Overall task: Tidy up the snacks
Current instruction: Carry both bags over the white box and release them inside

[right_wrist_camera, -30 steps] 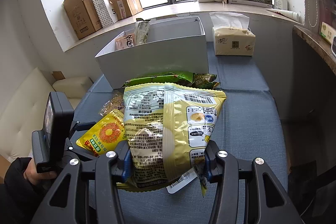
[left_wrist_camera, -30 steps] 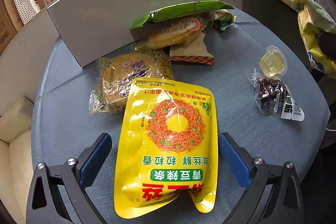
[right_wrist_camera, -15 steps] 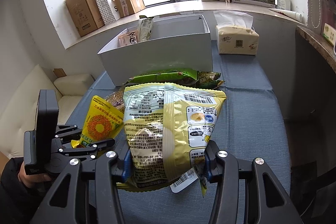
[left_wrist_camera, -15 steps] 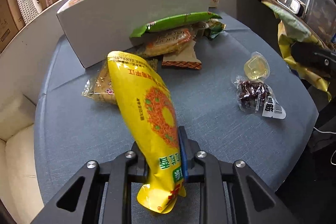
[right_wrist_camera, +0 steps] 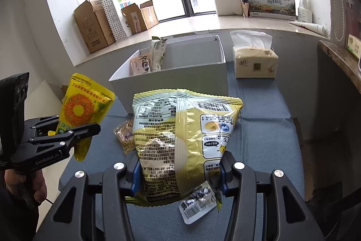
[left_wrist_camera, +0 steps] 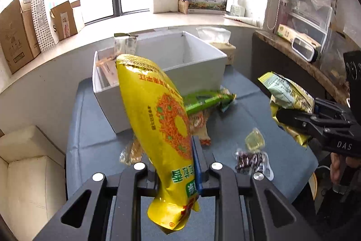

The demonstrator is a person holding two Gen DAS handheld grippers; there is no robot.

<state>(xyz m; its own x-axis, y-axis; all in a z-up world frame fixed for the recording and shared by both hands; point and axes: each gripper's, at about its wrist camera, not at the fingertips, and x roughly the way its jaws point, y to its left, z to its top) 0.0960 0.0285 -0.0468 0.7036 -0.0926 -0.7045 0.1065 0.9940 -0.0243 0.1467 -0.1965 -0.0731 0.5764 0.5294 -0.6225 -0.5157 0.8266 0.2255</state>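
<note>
Holding a snack bag in each gripper, both lifted off the desk (right_wrist_camera: 266, 119). Left gripper (left_wrist_camera: 173, 169): jaws clamped on the lower part of the yellow bag (left_wrist_camera: 158, 119), which tilts up toward the white box (left_wrist_camera: 203, 64). Right gripper (right_wrist_camera: 178, 173): jaws clamped on the lower sides of the pale chip bag (right_wrist_camera: 182, 139), held in front of the box, print side up.

Inside the box, at its left end: a tan packet (right_wrist_camera: 140, 64) and a tall pouch (right_wrist_camera: 158, 53) standing upright. On the desk just in front of the box: a green bag (left_wrist_camera: 204, 101) and a clear-wrapped snack (right_wrist_camera: 125, 136). Further from the box, toward the right gripper: a jelly cup (left_wrist_camera: 255, 140) and just beside it a dark packet (left_wrist_camera: 250, 159). Tissue pack (right_wrist_camera: 255, 62) sits right of the box.
</note>
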